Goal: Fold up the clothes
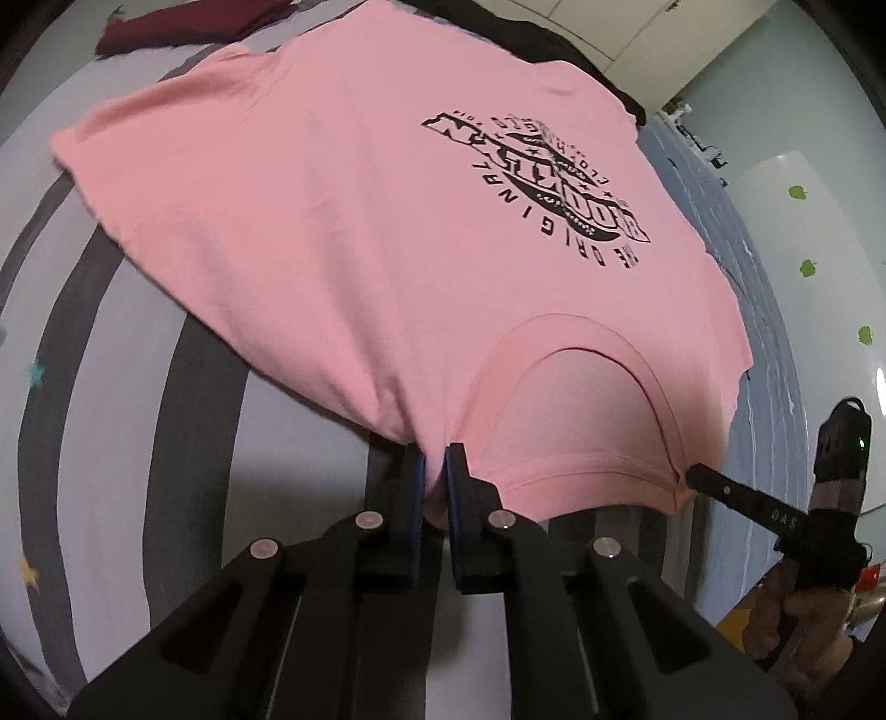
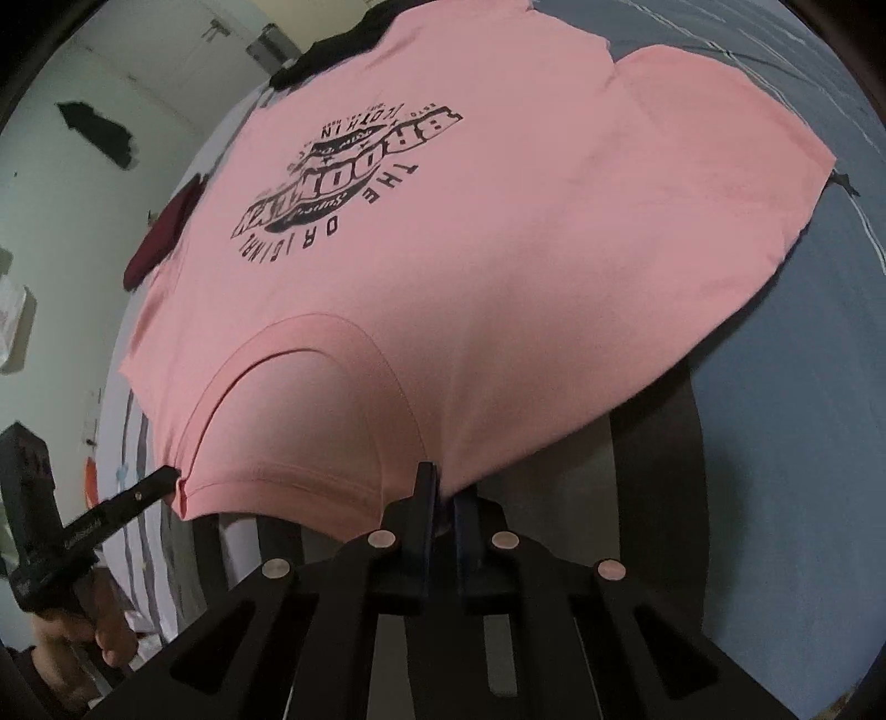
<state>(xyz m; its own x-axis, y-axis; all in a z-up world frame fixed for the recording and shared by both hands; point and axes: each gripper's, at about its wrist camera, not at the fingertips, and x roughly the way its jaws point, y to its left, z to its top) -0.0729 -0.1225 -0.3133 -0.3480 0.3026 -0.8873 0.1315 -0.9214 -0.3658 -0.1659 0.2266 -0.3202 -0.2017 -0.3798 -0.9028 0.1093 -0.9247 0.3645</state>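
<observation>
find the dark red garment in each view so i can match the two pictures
Left wrist view: the dark red garment lies at the top left edge, beyond the pink t-shirt.
Right wrist view: it lies at mid left, partly tucked under the shirt's edge.
Shared landmark: the black print on the shirt.

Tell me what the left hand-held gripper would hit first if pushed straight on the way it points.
Probably the pink T-shirt it already pinches beside the collar; the left hand-held gripper would press it toward the striped bedding below.
</observation>
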